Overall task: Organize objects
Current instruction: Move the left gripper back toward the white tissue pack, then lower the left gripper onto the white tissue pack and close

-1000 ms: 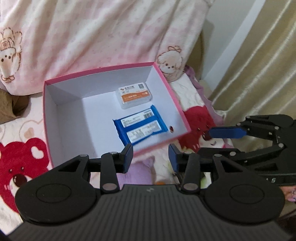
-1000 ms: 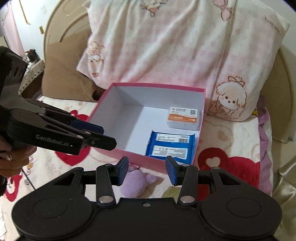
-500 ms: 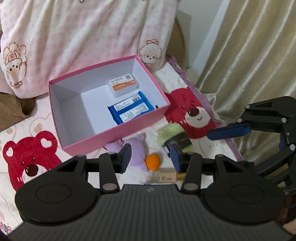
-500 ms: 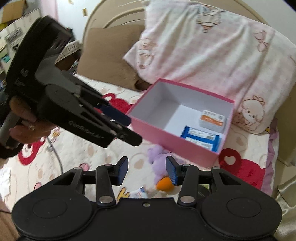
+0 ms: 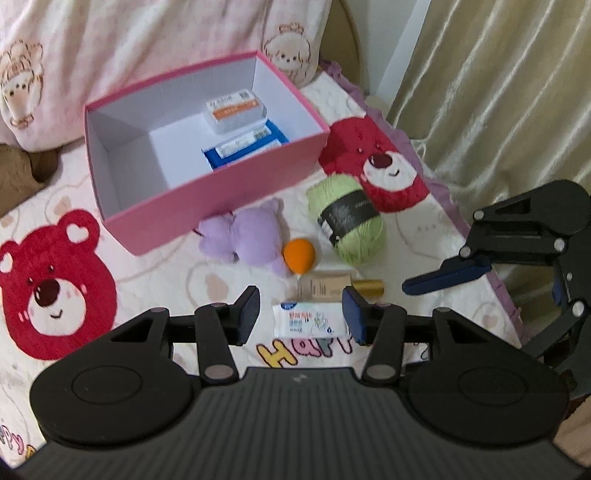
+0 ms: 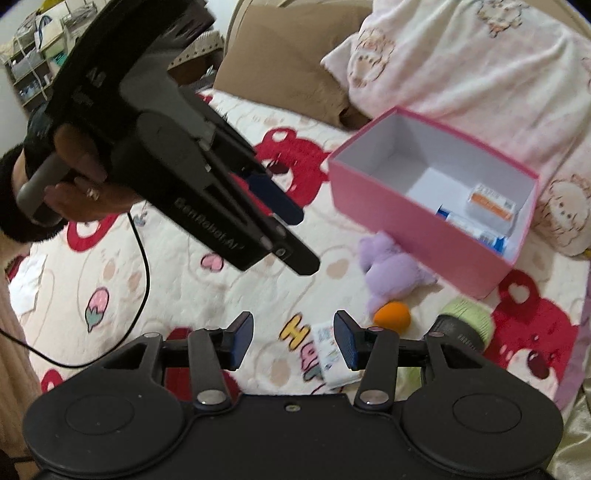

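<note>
A pink box [image 5: 221, 199] stands open on the bed, with a white and orange carton [image 5: 236, 110] and a blue pack [image 5: 245, 146] inside. In front of it lie a purple plush [image 5: 247, 236], an orange ball [image 5: 299, 254], green yarn [image 5: 347, 218], a beige tube [image 5: 325, 288] and a tissue pack [image 5: 308, 319]. My left gripper [image 5: 301, 315] hovers over the tissue pack, jaws opening, pads touching nothing. My right gripper [image 6: 293, 339] hangs above the bedspread beside the same pack [image 6: 328, 350], jaws opening and empty.
A pink pillow [image 5: 166, 33] leans behind the box, and a brown cushion [image 6: 280, 55] lies to its left. Curtains [image 5: 498, 92] hang along the bed's right edge. A hand [image 6: 85, 192] holds the left gripper, and a cable [image 6: 144, 266] trails from it.
Both grippers have drawn back from the box toward the near side of the bed. The plush, ball, yarn, tube and tissue pack have come into view. Both jaws stand wider.
</note>
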Demonstrator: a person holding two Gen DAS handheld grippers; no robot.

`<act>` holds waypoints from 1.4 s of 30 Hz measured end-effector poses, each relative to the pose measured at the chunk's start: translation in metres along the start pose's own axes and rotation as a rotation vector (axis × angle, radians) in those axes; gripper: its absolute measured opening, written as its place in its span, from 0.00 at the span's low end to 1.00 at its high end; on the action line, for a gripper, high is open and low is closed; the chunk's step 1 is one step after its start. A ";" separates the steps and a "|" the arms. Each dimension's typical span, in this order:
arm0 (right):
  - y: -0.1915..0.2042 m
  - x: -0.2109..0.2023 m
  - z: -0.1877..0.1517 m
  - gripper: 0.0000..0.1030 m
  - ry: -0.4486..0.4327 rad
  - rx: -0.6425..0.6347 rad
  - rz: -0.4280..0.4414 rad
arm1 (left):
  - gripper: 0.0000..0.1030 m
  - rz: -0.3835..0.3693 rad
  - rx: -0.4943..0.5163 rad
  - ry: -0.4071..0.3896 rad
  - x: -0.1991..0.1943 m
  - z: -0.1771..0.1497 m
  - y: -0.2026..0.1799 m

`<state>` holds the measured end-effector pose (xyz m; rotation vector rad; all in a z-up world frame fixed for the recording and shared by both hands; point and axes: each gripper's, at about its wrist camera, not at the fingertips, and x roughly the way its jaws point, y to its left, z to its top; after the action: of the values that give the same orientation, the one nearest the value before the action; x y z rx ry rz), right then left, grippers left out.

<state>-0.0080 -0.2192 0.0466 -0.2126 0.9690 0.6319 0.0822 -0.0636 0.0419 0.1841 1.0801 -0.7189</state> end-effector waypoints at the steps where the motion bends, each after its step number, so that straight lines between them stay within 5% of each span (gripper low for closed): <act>1: 0.001 0.004 -0.003 0.53 0.012 0.001 0.002 | 0.47 -0.002 -0.003 0.008 0.004 -0.002 0.000; 7: -0.005 0.036 -0.023 0.56 0.059 0.108 0.054 | 0.49 -0.006 -0.011 0.045 0.033 -0.020 0.007; 11: -0.022 0.072 -0.049 0.57 0.114 0.303 0.116 | 0.53 0.016 0.054 0.024 0.048 -0.031 0.011; 18: -0.041 0.111 -0.085 0.57 0.136 0.478 0.063 | 0.51 -0.017 -0.011 -0.004 0.085 -0.049 0.028; 29: -0.043 0.135 -0.097 0.57 0.077 0.482 -0.043 | 0.48 -0.104 -0.115 0.020 0.140 -0.065 0.048; 32: -0.038 0.138 -0.092 0.58 0.053 0.444 -0.077 | 0.40 -0.127 -0.141 -0.040 0.144 -0.068 0.047; 38: -0.037 0.143 -0.086 0.64 0.055 0.450 -0.098 | 0.36 -0.157 -0.186 0.021 0.144 -0.072 0.040; 41: -0.034 0.146 -0.084 0.72 0.048 0.444 -0.109 | 0.36 -0.197 -0.311 0.079 0.143 -0.080 0.051; 42: -0.033 0.148 -0.084 0.76 0.042 0.440 -0.107 | 0.26 -0.184 -0.350 0.084 0.144 -0.082 0.055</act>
<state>0.0128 -0.2223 -0.1255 0.1131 1.1043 0.3050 0.0946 -0.0464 -0.1312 -0.1889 1.2967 -0.6779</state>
